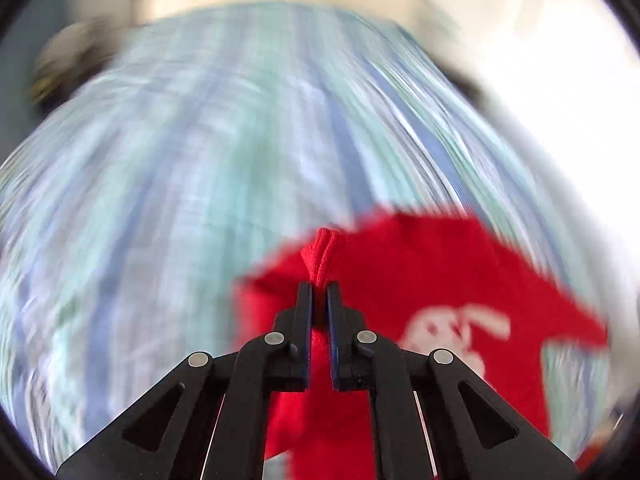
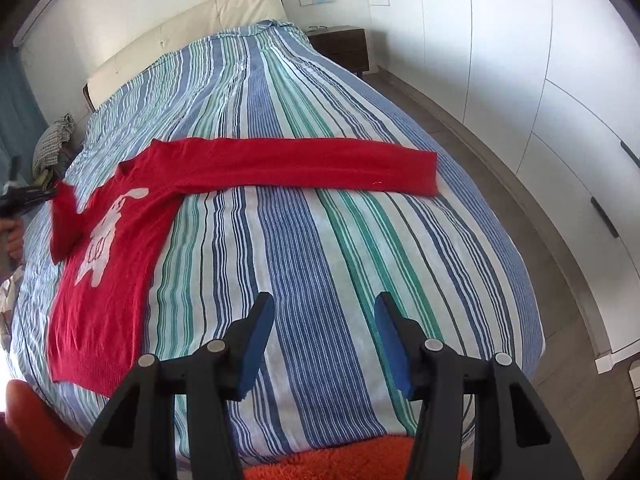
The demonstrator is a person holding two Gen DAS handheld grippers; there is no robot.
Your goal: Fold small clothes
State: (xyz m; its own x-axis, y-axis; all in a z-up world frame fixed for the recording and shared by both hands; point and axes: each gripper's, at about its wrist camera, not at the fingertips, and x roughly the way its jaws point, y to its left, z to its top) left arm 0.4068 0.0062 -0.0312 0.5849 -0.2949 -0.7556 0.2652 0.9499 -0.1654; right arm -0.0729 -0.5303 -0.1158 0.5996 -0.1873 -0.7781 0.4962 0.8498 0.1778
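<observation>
The red sweater (image 2: 116, 248) lies face up on the bed (image 2: 320, 240), its body toward the left edge and one sleeve (image 2: 304, 164) stretched straight out across the striped cover toward the right edge. The left gripper (image 1: 319, 292) is pinched tight on a bunch of the other sleeve's knit, lifting it off the cover, most likely to swing it in over the white bunny print (image 2: 108, 232). That view is smeared with motion blur, so the hand is mid-sweep. The right gripper (image 2: 326, 320) hangs low over the foot edge with jaws spread and nothing between them, pointing up the bed, probably waiting for the long sleeve.
</observation>
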